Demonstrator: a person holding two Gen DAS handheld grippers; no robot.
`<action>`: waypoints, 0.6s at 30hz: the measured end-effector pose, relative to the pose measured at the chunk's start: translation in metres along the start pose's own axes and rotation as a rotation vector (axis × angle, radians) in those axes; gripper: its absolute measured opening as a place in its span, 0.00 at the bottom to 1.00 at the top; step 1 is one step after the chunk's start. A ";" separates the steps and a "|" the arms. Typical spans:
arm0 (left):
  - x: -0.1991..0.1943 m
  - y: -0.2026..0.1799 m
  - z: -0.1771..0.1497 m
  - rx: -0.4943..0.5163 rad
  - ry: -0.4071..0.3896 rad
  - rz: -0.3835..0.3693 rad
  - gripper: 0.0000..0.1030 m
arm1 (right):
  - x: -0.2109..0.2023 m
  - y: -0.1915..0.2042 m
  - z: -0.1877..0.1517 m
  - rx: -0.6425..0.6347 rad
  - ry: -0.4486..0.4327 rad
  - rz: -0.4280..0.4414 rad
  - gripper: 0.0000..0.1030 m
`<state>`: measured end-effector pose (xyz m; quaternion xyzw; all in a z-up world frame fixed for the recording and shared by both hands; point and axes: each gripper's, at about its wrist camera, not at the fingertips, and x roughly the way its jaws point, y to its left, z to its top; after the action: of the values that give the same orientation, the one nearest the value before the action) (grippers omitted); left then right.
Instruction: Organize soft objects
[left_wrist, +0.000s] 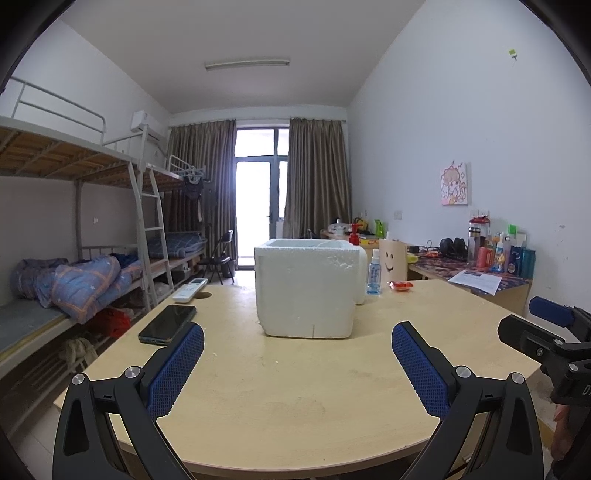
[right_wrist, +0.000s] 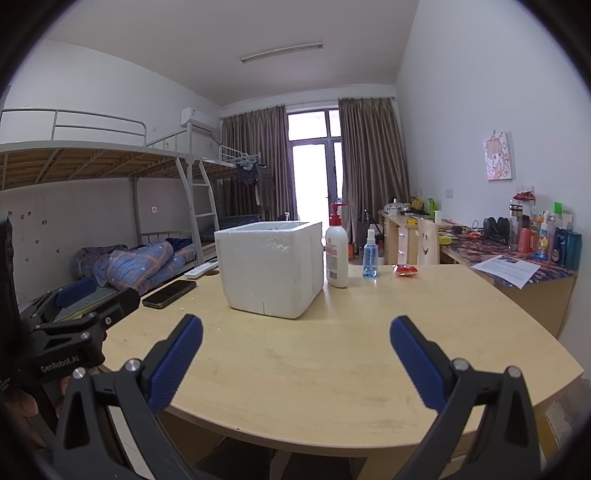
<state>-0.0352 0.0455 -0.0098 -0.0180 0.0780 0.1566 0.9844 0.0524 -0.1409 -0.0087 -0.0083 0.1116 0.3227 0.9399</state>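
A white foam box (left_wrist: 308, 288) stands upright near the middle of the light wooden table (left_wrist: 295, 398); it also shows in the right wrist view (right_wrist: 269, 267). Its inside is hidden. My left gripper (left_wrist: 297, 334) is open and empty, held over the table's near edge, well short of the box. My right gripper (right_wrist: 296, 326) is open and empty, beside the left one and also short of the box. A small red packet (left_wrist: 400, 285) lies at the far right of the table, also in the right wrist view (right_wrist: 405, 270).
A black phone (left_wrist: 168, 324) and a white remote (left_wrist: 190, 289) lie at the table's left. A lotion pump bottle (right_wrist: 337, 251) and a blue spray bottle (right_wrist: 370, 254) stand right of the box. A cluttered desk (right_wrist: 517, 266) runs along the right wall. Bunk beds (left_wrist: 74, 236) are left.
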 end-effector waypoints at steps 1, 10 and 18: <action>0.000 0.000 0.000 0.001 0.002 -0.003 0.99 | 0.000 0.000 0.000 -0.001 0.001 0.000 1.00; -0.003 -0.001 0.002 0.014 -0.008 -0.009 0.99 | -0.001 0.001 0.000 -0.006 -0.003 -0.001 1.00; -0.001 -0.003 0.002 0.019 0.001 -0.018 0.99 | -0.001 0.001 0.000 -0.011 0.000 -0.003 1.00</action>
<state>-0.0350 0.0424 -0.0078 -0.0095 0.0796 0.1472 0.9859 0.0509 -0.1404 -0.0089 -0.0135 0.1096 0.3221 0.9402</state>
